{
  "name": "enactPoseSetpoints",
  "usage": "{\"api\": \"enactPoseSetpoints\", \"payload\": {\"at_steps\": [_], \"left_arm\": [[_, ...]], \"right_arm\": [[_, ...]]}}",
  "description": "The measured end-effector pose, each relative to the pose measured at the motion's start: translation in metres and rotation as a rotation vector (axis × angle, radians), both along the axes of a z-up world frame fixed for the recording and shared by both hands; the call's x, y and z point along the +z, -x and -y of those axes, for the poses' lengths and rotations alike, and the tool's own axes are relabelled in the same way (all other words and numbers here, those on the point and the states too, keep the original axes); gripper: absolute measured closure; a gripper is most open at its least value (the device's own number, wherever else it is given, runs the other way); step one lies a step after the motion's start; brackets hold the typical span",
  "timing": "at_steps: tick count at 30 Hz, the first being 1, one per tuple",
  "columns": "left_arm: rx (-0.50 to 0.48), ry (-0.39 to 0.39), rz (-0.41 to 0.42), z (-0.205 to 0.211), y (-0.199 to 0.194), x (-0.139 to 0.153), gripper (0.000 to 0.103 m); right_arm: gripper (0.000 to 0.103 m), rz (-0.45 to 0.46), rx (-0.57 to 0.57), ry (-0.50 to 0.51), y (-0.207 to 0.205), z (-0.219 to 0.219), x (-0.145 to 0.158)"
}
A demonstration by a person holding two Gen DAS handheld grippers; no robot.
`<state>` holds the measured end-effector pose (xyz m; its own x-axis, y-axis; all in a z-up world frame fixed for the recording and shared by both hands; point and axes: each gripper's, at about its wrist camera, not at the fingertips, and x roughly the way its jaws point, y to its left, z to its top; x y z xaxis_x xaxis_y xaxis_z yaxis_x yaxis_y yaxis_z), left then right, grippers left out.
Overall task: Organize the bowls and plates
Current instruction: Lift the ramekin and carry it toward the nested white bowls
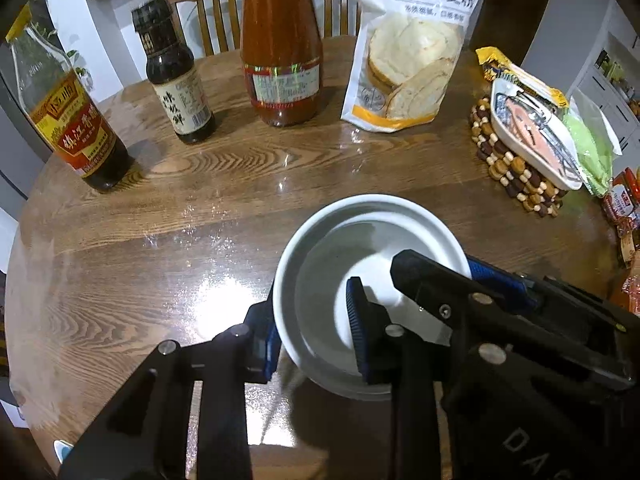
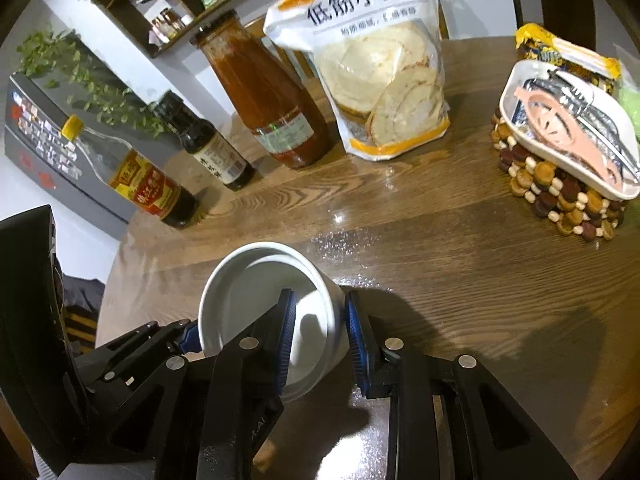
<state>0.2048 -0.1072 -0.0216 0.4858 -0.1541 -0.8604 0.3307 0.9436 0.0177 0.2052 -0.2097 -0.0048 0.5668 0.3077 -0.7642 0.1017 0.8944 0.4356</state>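
A white bowl (image 1: 352, 240) sits on the round wooden table (image 1: 168, 208), with what looks like a second white bowl nested inside it. My left gripper (image 1: 314, 336) straddles the bowl's left wall, one blue pad outside and one inside. My right gripper (image 2: 320, 336) straddles the bowl's right wall (image 2: 332, 320) the same way. The right gripper also shows in the left wrist view (image 1: 472, 280). Both pairs of jaws sit close on the wall; I cannot tell whether they press on it.
Along the far side stand a vinegar bottle (image 1: 68, 120), a dark sauce bottle (image 1: 176, 76), a red sauce jar (image 1: 280, 52) and a flour bag (image 1: 408, 56). At right a white dish of packets (image 1: 532, 132) rests on a beaded trivet (image 1: 508, 168). Wooden chairs stand behind.
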Motion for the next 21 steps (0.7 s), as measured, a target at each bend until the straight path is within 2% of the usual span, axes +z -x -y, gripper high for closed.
{"api": "enactPoseSetpoints", "payload": {"at_steps": [10, 21], "left_arm": [[-0.013, 0.002, 0.057, 0.0, 0.021, 0.024, 0.074], [-0.029, 0.0, 0.131, -0.009, 0.065, 0.056, 0.075]], "right_arm": [[0.074, 0.05, -0.01, -0.004, 0.023, -0.002, 0.024], [0.074, 0.134, -0.017, 0.005, 0.073, -0.016, 0.062]]}}
